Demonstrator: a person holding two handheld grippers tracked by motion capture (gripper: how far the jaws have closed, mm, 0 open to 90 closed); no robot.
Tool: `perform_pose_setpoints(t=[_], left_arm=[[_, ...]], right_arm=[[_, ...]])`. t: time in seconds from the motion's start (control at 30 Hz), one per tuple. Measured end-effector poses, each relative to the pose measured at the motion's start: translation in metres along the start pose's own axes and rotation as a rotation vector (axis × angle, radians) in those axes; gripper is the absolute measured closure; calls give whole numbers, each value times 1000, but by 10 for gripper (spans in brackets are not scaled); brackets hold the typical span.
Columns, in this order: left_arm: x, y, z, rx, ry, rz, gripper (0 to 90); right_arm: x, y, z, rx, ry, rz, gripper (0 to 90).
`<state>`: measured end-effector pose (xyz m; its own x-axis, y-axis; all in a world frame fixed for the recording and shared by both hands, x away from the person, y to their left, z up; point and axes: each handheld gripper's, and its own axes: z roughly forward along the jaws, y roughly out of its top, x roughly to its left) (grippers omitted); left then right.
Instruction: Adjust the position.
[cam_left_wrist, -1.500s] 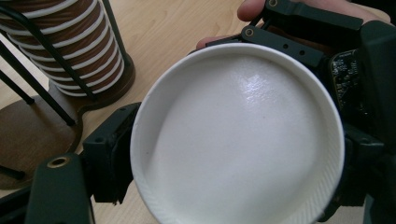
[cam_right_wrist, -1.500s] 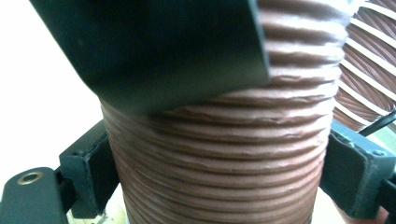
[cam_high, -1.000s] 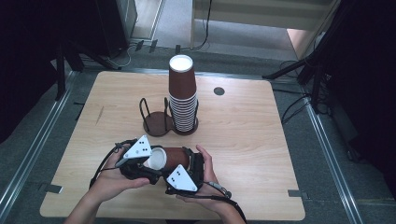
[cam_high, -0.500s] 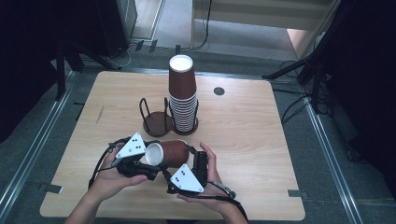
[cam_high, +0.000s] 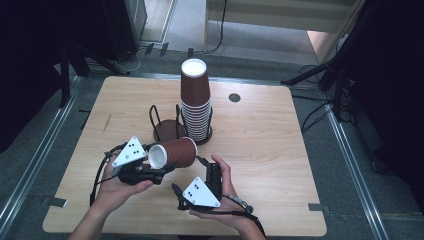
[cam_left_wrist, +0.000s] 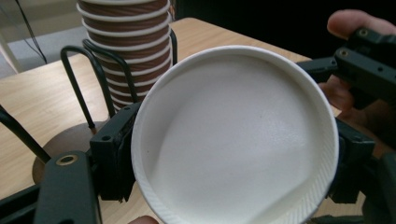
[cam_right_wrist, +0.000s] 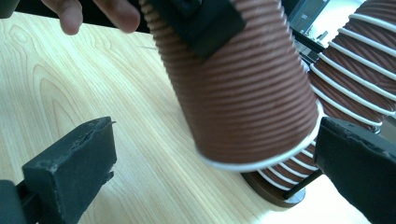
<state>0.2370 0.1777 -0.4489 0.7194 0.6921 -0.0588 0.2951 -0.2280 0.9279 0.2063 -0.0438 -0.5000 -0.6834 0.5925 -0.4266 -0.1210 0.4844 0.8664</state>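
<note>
Between the left claw's (cam_high: 162, 169) closed jaws lies a sideways cup (cam_high: 173, 152); right claw (cam_high: 206, 167) gapes.

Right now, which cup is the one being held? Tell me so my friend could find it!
Start at the tall stack of brown cups in its wire holder at the middle of the wooden table. Just in front of it, the left tool grips a single brown ribbed cup. It alone lies sideways in the air, white inside facing the person; the stacked cups stand upside down.

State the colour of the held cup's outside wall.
Brown with fine ridges on the cup; the right gripper view shows it best.
</note>
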Motion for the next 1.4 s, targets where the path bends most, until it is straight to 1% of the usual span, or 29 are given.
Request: perform_pose_setpoints(t=[0.1,0.13,0.17,0.27,0.33,0.4,0.47,0.57,0.7,0.73,0.77,0.8,0.83,0.87,0.93,1.1,1.2,1.27,1.3,1.37,1.4], left_arm=[[1,1,-3,-33,5,-6,224],[1,1,-3,-33,5,-6,224],[2,2,-5,-51,11,-10,224],[3,2,-7,-83,9,-18,224],[3,1,-8,-102,28,-10,223],[3,1,-9,-125,47,-10,223],[4,0,-9,-148,47,-22,223],[5,-2,-10,-191,61,-27,222],[7,-3,-10,-198,59,-39,221],[7,-3,-10,-198,59,-39,221],[7,-4,-9,-199,58,-43,221],[7,-4,-9,-199,58,-43,221],[7,-5,-9,-208,64,-48,221],[7,-6,-8,-218,66,-51,221],[8,-7,-8,-235,68,-57,221],[10,-10,-6,-256,73,-63,221],[10,-11,-4,-264,63,-67,221],[9,-12,-3,-268,63,-67,221],[9,-13,-2,-272,61,-68,221],[8,-14,-1,-277,65,-68,221],[8,-14,0,-280,69,-68,221]], right_arm=[[1,-1,1,6,2,8,0],[1,-1,1,6,2,8,0],[1,-1,2,12,0,28,0],[0,-1,3,16,-2,56,0],[-2,-2,3,21,-5,85,0],[-4,-2,3,21,-8,125,0],[-6,-2,3,19,-9,170,0],[-10,-3,2,4,-13,206,0],[-13,-5,2,5,-28,257,4],[-13,-5,2,5,-28,257,4],[-15,-5,1,2,-36,279,15],[-15,-5,1,2,-36,279,15],[-16,-5,1,-4,-61,298,40],[-17,-5,1,-5,-74,315,55],[-18,-5,1,-6,-84,346,64],[-22,-5,-1,-1,-87,421,67],[-26,-5,-3,-4,-83,491,69],[-28,-4,-5,0,-90,531,65],[-29,-3,-5,6,-96,537,57],[-30,-2,-6,18,-99,539,12],[-30,-1,-7,29,-94,559,0]])
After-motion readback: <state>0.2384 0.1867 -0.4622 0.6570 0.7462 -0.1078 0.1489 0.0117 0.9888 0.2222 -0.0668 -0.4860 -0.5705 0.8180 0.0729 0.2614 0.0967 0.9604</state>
